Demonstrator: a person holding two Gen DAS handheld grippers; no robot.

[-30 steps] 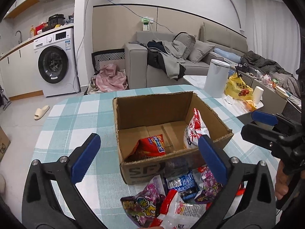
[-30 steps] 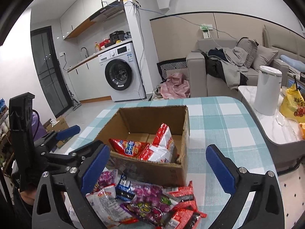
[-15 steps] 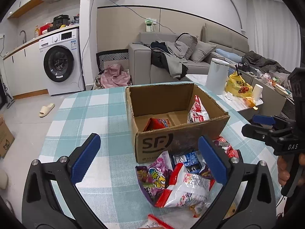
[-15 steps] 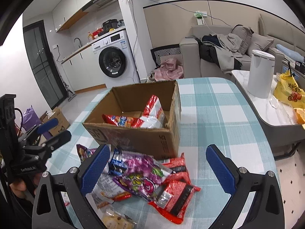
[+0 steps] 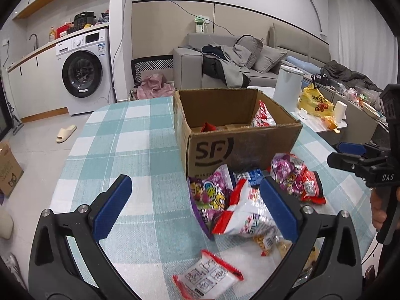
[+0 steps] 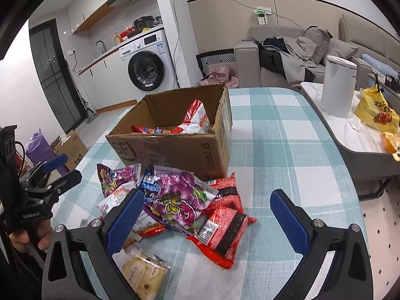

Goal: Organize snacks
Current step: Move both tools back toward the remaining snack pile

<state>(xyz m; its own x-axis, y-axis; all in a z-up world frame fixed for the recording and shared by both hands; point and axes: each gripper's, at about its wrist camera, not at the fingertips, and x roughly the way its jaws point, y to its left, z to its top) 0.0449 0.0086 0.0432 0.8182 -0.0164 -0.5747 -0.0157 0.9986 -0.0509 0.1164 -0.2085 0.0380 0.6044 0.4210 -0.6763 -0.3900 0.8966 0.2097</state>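
An open cardboard box stands on the checked table and holds two snack packets, one red and one white-and-red. A pile of snack packets lies in front of it: purple, red, white-and-red, and a small red-edged white one. My left gripper is open and empty, above the table just left of the pile. My right gripper is open and empty, above the pile's near side.
The table has a teal and white checked cloth. A white bin and a yellow bag stand on a side table to the right. A sofa and a washing machine are behind.
Both grippers have pulled back and lowered from over the box to in front of it, so the snack pile now sits between the fingers. Both stayed open.
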